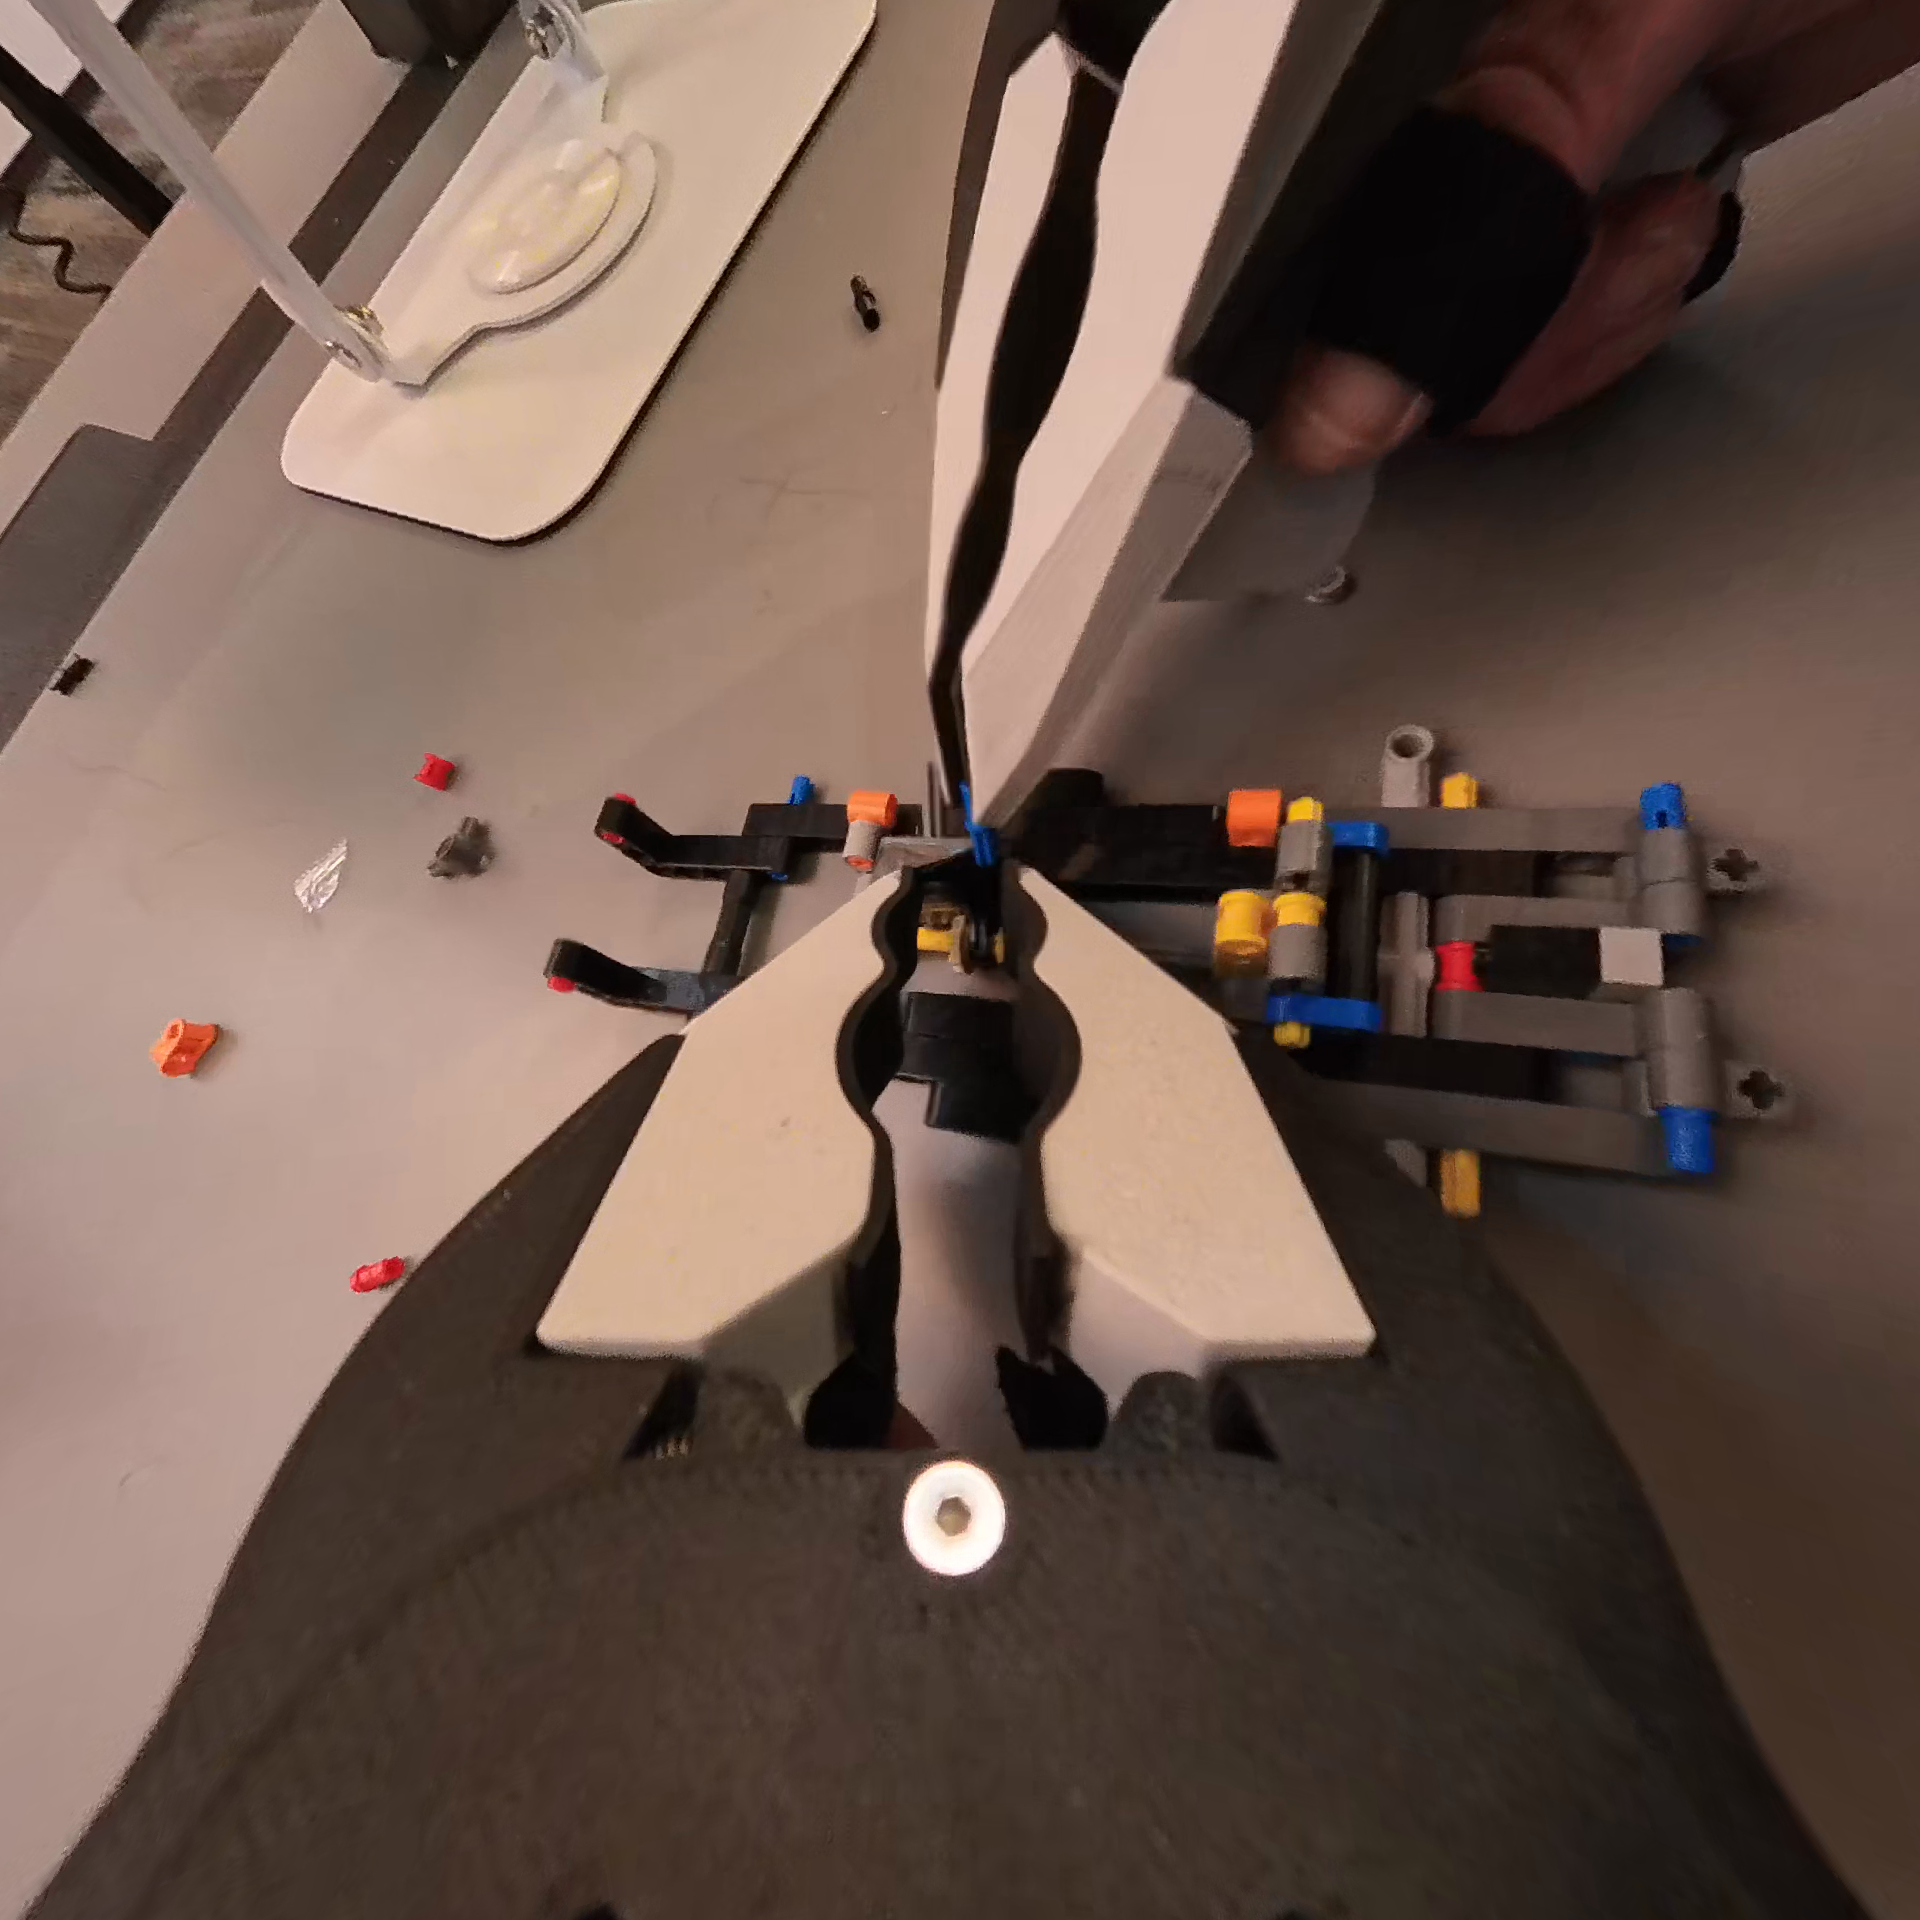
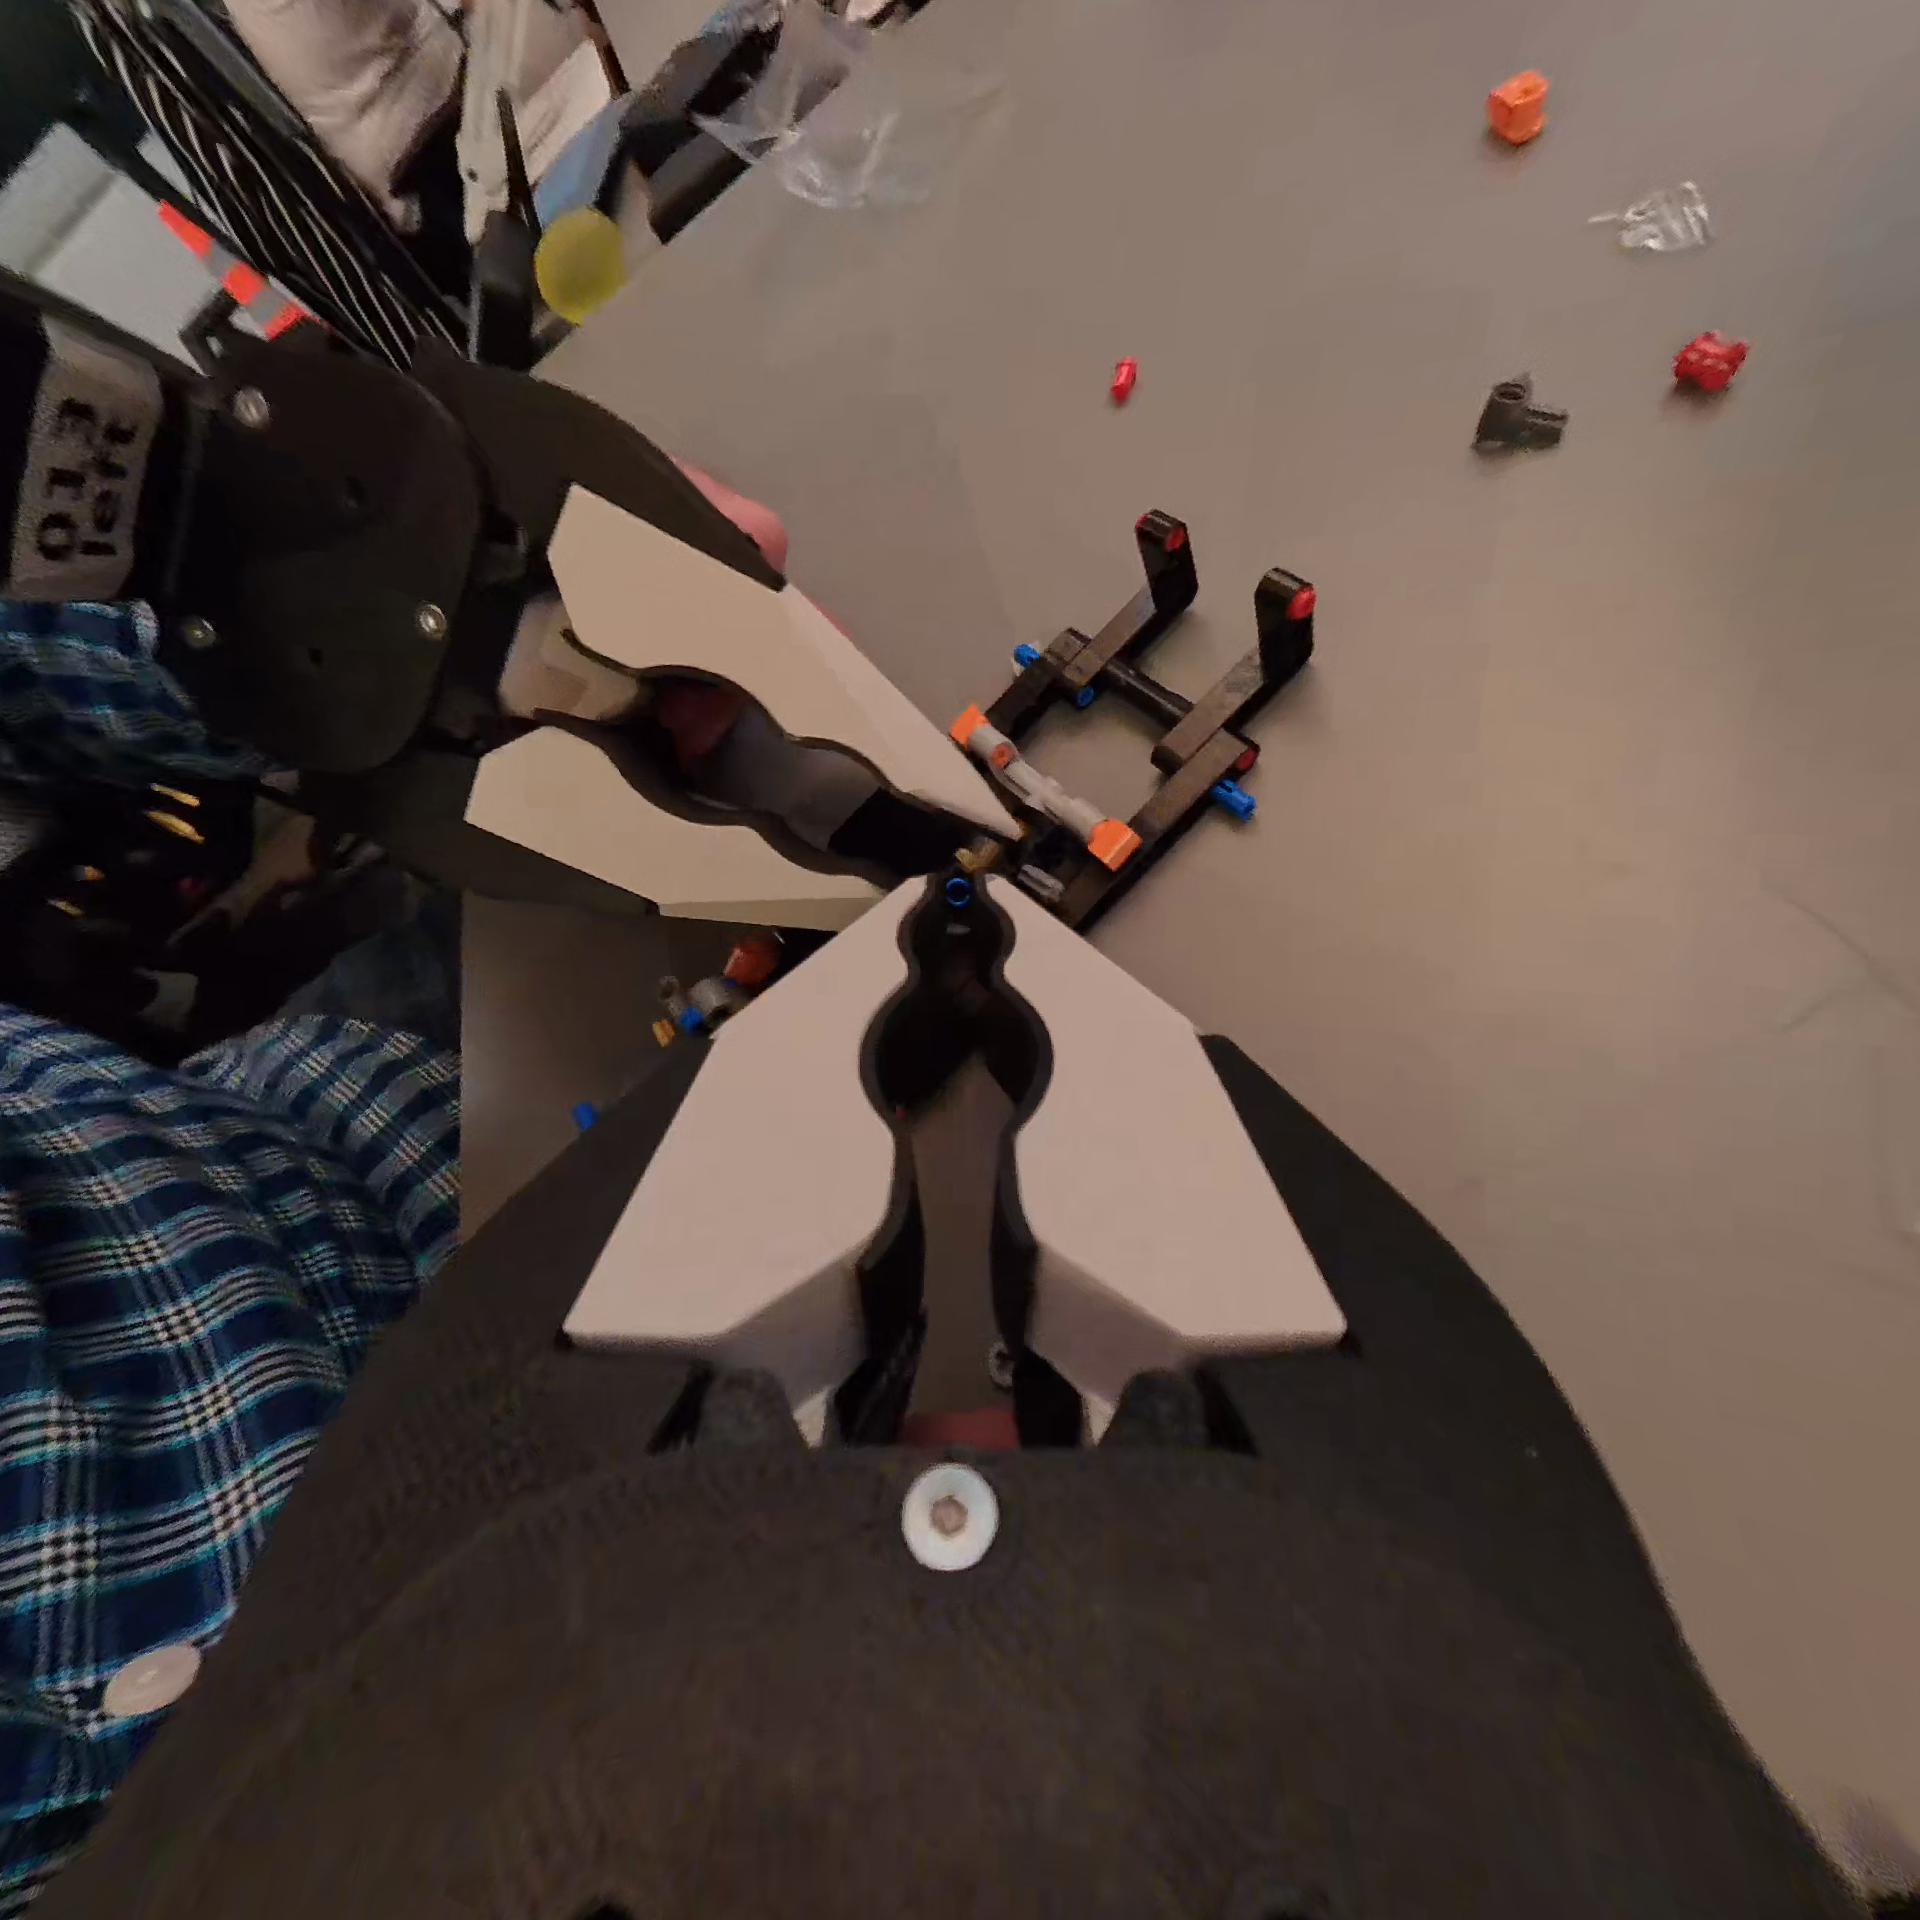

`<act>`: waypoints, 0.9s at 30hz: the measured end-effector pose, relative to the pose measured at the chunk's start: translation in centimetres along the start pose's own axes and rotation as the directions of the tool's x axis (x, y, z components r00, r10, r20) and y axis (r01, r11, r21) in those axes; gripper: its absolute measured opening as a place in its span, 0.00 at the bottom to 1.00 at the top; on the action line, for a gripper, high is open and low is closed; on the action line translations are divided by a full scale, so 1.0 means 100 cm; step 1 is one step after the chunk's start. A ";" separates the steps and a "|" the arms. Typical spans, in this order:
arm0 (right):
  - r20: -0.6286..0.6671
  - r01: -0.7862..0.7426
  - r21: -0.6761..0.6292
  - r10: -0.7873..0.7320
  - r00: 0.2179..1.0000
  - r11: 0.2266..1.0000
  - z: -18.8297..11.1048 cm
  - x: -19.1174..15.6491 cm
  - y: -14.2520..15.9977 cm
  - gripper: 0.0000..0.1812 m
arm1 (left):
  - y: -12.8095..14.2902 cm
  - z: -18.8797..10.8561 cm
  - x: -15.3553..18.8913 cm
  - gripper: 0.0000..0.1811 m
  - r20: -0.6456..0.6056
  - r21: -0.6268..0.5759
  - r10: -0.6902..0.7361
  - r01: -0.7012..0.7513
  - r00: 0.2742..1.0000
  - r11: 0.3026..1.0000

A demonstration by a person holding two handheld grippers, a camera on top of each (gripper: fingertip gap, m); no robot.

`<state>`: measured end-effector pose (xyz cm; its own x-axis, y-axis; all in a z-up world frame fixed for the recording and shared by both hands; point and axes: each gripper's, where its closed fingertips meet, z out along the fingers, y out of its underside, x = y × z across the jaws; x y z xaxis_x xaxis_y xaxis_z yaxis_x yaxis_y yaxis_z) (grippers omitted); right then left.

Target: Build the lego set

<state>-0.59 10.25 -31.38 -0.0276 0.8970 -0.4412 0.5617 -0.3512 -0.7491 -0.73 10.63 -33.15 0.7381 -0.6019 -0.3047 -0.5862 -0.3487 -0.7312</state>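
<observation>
Left wrist view: loose red and orange bits are seen at the left of the frame, and the lego model (image 1: 1299, 935) lies across the middle on the grey table (image 1: 520, 675). The blue pin (image 1: 977, 831) should be pushed in straight and slowly. The left gripper (image 1: 961, 883) is clamped on the model's black middle. The right gripper (image 2: 956, 883) is pinched shut on the blue pin.

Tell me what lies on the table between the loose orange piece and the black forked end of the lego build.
In the left wrist view, between the orange piece and the forked end of the build, the grey table is bare. The dark grey connector and clear scrap lie farther up.
</observation>
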 end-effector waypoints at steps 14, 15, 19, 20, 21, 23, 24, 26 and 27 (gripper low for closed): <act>-0.107 0.014 -0.009 -0.015 0.994 1.000 -0.004 0.026 -0.006 0.00 | 0.004 0.001 -0.007 0.19 0.008 -0.024 -0.042 0.042 0.999 0.999; -0.103 0.022 -0.015 -0.023 0.994 1.000 -0.001 0.026 -0.006 0.00 | 0.004 0.001 -0.007 0.19 0.004 -0.024 -0.051 0.051 0.999 0.998; -0.070 0.039 -0.005 -0.039 0.997 0.999 0.004 0.021 -0.013 0.00 | 0.007 0.000 -0.011 0.20 0.010 -0.028 -0.079 0.079 0.997 0.996; -0.057 0.049 0.000 -0.049 0.997 0.999 0.005 0.018 -0.014 0.00 | 0.008 0.000 -0.012 0.21 0.009 -0.030 -0.084 0.084 0.996 0.996; -0.052 0.058 -0.002 -0.058 0.997 0.998 0.006 0.017 -0.015 0.00 | 0.008 0.000 -0.012 0.21 0.006 -0.030 -0.089 0.090 0.996 0.996; -0.042 0.066 0.000 -0.066 0.997 0.998 0.009 0.014 -0.016 0.00 | 0.008 0.000 -0.013 0.24 -0.001 -0.030 -0.105 0.105 0.994 0.994; -0.037 0.068 0.005 -0.068 0.997 0.998 0.010 0.014 -0.017 0.00 | 0.008 0.001 -0.013 0.25 -0.007 -0.030 -0.113 0.113 0.994 0.993; -0.040 0.075 -0.003 -0.075 0.996 0.997 0.011 0.014 -0.018 0.00 | 0.008 0.001 -0.014 0.27 -0.010 -0.032 -0.125 0.125 0.992 0.992; -0.039 0.075 -0.005 -0.075 0.996 0.997 0.010 0.014 -0.018 0.00 | 0.008 0.001 -0.015 0.28 -0.010 -0.032 -0.131 0.130 0.991 0.991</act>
<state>-2.50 11.88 -31.15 -0.0372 0.9306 -0.3641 0.5619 -0.2819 -0.7777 -2.28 11.30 -33.36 0.8051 -0.5582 -0.2006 -0.4956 -0.4472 -0.7446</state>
